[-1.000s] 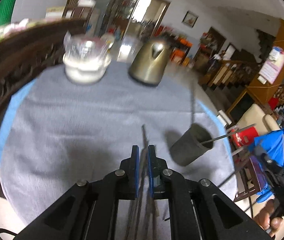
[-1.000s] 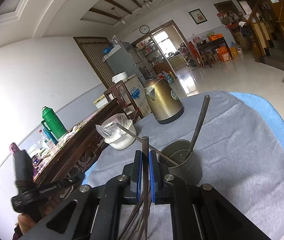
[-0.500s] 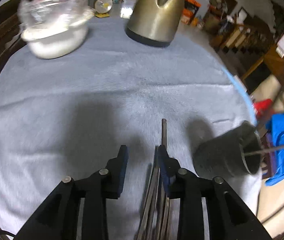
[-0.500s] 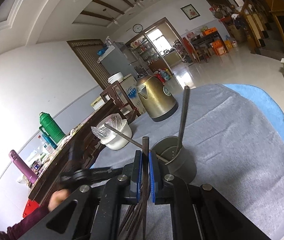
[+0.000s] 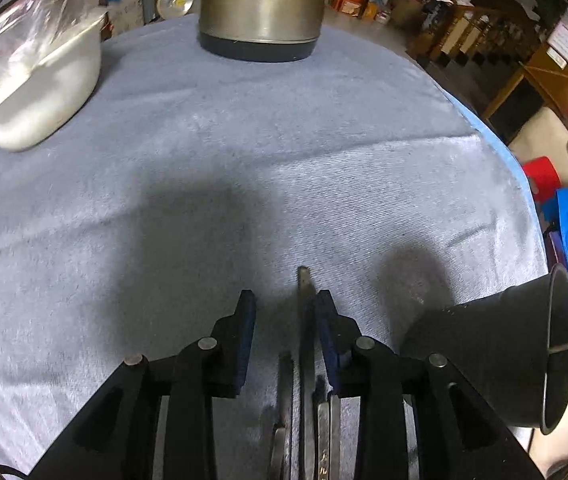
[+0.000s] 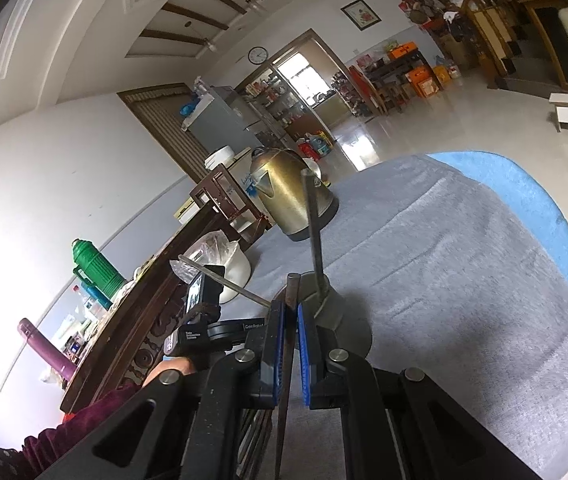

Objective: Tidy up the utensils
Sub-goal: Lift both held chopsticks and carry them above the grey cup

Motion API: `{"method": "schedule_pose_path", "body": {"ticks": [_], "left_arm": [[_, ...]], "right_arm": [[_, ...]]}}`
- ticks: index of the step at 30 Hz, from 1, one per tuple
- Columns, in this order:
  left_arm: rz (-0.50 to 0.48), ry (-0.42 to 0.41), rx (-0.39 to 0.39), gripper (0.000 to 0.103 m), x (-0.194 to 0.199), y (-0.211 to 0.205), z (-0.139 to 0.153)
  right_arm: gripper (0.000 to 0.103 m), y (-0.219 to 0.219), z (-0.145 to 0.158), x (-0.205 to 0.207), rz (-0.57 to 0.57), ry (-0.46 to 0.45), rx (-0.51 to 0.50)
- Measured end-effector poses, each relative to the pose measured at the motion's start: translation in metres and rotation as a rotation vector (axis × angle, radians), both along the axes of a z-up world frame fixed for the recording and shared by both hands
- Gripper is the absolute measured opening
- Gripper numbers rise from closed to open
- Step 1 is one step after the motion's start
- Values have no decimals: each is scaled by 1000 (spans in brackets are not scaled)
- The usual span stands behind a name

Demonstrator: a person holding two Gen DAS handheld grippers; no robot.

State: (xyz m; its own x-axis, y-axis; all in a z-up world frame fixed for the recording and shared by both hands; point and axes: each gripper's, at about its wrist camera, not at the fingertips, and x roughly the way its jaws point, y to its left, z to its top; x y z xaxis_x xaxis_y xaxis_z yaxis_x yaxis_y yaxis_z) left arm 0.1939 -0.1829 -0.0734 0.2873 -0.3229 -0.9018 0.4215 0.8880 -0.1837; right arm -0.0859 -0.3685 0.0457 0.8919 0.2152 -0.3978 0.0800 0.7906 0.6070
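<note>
In the left wrist view my left gripper [image 5: 284, 303] points down at the grey cloth [image 5: 244, 140] with its jaws apart. Several metal utensil handles [image 5: 306, 332] lie between them, close against the right finger [image 5: 325, 320], and neither pad pinches them. A dark metal cup [image 5: 495, 364] stands to the right with a thin utensil sticking out. In the right wrist view my right gripper [image 6: 291, 312] is shut on a dark metal utensil handle [image 6: 288, 344]. The cup [image 6: 333, 314] sits just beyond it, holding an upright utensil [image 6: 312, 232] and a thin one [image 6: 224, 285] leaning left.
A brass kettle [image 5: 260, 8] stands at the far side of the cloth, and a white bowl with a plastic bag [image 5: 36, 80] at the far left. The table's blue edge [image 6: 543, 208] curves round on the right. A dark wooden sideboard [image 6: 124, 320] with a green flask runs along the left.
My left gripper has opened and dropped toward the cloth, letting go of the handle it pinched; kettle and bowl look nearer. The right gripper stays shut on its handle and has edged toward the cup.
</note>
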Motion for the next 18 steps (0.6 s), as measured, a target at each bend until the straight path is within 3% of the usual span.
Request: {"method": "schedule_pose_path", "body": {"ticks": [6,9,14,18], "left_arm": [[-41,-32,12,31,-1,-8,0],[-59,-39,21,9,-4,-7,0],[-29,-39,-26,7,-4,8,4],[29,-78,-116,6,-13,29,21]], "right_arm": [[7,-2,-3,4,-3,6,7],[7,-1,-3,3,-4,8,6],[7,1,-1,4,-3,6,-2],[7,7,4,4,3,-3,-15]]}}
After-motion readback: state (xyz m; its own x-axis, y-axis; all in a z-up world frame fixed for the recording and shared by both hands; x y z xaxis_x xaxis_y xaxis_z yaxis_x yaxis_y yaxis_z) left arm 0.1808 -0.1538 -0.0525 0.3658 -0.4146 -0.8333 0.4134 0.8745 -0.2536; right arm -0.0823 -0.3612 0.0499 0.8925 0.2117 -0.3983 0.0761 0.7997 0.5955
